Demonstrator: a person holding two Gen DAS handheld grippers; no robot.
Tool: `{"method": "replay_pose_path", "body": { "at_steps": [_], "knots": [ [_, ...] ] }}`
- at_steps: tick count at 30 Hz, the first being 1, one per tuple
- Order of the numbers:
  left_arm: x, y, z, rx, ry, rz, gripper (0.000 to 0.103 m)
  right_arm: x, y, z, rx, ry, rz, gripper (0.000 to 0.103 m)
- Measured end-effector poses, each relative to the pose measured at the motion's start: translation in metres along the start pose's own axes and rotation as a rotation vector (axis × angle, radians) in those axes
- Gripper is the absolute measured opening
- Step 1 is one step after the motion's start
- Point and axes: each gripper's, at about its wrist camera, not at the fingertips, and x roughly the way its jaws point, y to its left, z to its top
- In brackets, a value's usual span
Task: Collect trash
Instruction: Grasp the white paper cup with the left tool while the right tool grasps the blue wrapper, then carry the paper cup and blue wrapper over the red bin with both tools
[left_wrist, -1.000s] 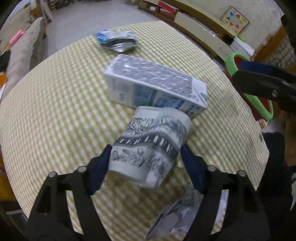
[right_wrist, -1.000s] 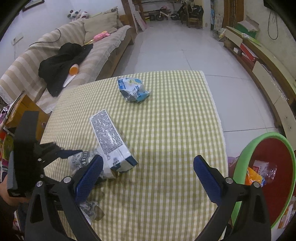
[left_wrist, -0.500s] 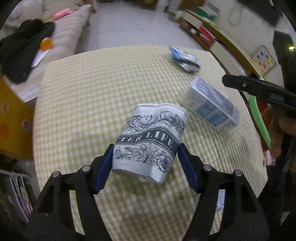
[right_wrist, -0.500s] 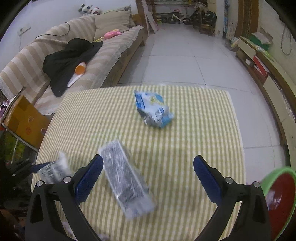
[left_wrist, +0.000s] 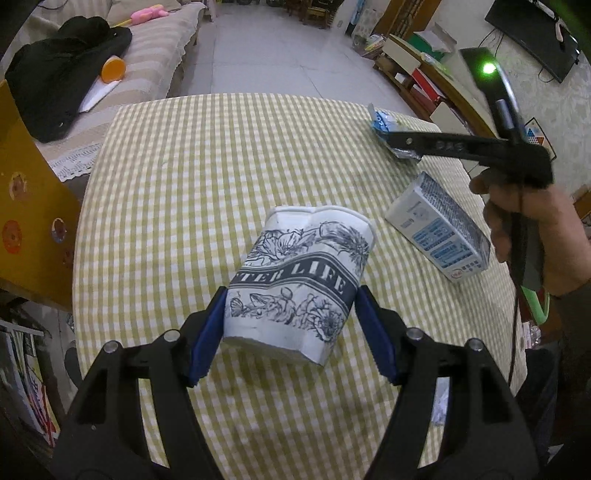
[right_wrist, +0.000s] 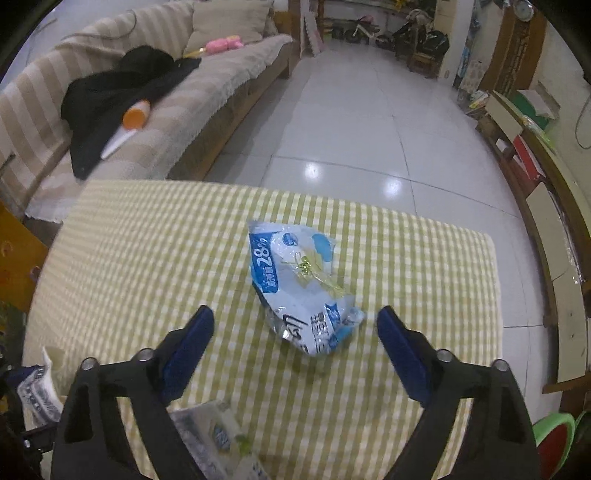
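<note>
My left gripper (left_wrist: 291, 325) is shut on a crushed white paper cup (left_wrist: 299, 277) with dark floral print, held above the yellow checked tablecloth (left_wrist: 192, 177). A white and blue carton (left_wrist: 439, 236) lies on the cloth to the right; it also shows at the bottom of the right wrist view (right_wrist: 218, 439). My right gripper (right_wrist: 295, 343) is open and empty, hovering just short of a crumpled blue and white wrapper (right_wrist: 303, 288), which also shows in the left wrist view (left_wrist: 388, 129) under the right gripper's finger.
A green-rimmed red bin (right_wrist: 554, 439) stands off the table's right side. A sofa (right_wrist: 177, 110) with black clothes is beyond the far left edge. A low cabinet (right_wrist: 546, 206) lines the right wall. An orange cardboard box (left_wrist: 26, 206) stands left of the table.
My left gripper has lifted the cup and swung left, away from the carton. My right gripper has moved forward over the carton toward the blue wrapper.
</note>
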Motion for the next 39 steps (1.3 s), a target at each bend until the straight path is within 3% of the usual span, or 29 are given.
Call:
{"method": "replay_pose_path", "body": {
  "at_steps": [3,4,7,12,20,29,39],
  "knots": [
    [0.002,0.001,0.001,-0.007,-0.005,0.000,0.066,0.013,-0.002,-0.001,-0.004,0.041,-0.001,0.059],
    [0.001,-0.001,0.001,-0.011,-0.005,-0.001,0.066,0.015,-0.002,-0.002,-0.002,0.050,0.000,0.047],
    [-0.001,-0.003,0.000,-0.013,-0.008,-0.004,0.066,0.011,-0.005,-0.004,0.010,0.045,-0.016,0.027],
    [-0.014,-0.010,0.000,-0.007,-0.027,-0.012,0.066,-0.015,-0.005,-0.008,0.030,0.013,-0.006,0.024],
    [-0.057,-0.031,-0.003,0.011,-0.087,-0.012,0.066,-0.096,-0.008,-0.026,0.065,-0.078,0.020,0.024],
    [-0.114,-0.065,-0.009,0.051,-0.160,-0.027,0.066,-0.186,-0.016,-0.071,0.131,-0.157,0.042,0.024],
    [-0.146,-0.122,-0.012,0.143,-0.206,-0.022,0.066,-0.245,-0.034,-0.115,0.191,-0.216,0.044,0.024]
  ]
}}
